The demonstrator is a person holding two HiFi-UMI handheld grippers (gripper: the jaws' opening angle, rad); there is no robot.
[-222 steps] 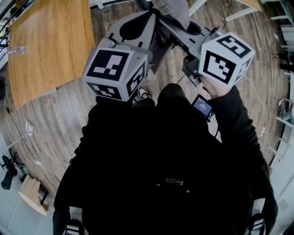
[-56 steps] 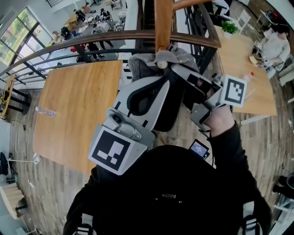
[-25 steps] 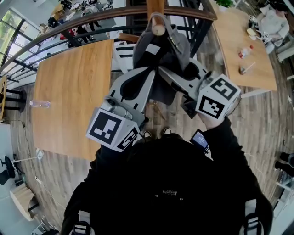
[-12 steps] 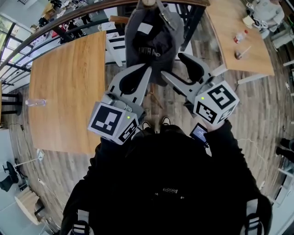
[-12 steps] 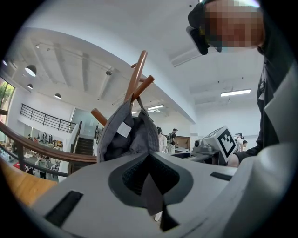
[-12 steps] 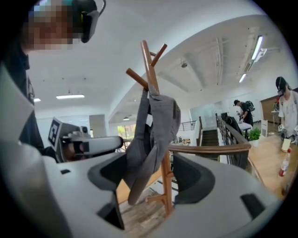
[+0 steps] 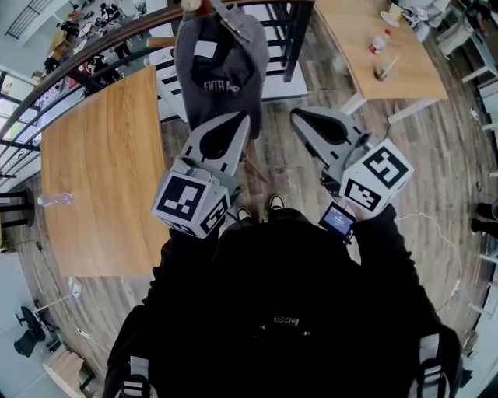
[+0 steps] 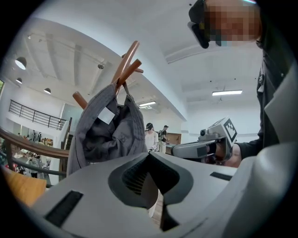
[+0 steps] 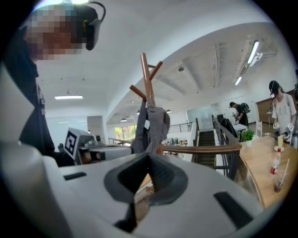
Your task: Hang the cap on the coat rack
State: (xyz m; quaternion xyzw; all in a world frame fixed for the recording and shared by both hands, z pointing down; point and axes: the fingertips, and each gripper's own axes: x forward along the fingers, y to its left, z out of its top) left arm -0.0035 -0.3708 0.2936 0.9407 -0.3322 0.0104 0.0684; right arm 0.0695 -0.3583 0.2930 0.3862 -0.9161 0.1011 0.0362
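Observation:
The grey cap [image 7: 220, 66] hangs from a peg of the wooden coat rack [image 7: 191, 5], open side toward me, with a white label inside. It also shows in the left gripper view as the cap [image 8: 107, 135] under the rack's prongs [image 8: 125, 65], and in the right gripper view [image 9: 151, 123]. My left gripper [image 7: 241, 118] sits just below the cap, apart from it, jaws together and empty. My right gripper [image 7: 299, 115] is lower right of the cap, also shut on nothing. Each gripper's tips [image 8: 150, 155] [image 9: 149, 155] meet with no cloth between them.
A large wooden table [image 7: 93, 171] lies to the left. A second table [image 7: 381, 47] with a bottle and a cup is at the upper right. A curved railing [image 7: 101, 43] and a white chair [image 7: 272, 74] stand behind the rack. People stand in the distance.
Both grippers have drawn back from the cap toward my body. The cap is let go and stays hanging on the rack. The right jaws have come together.

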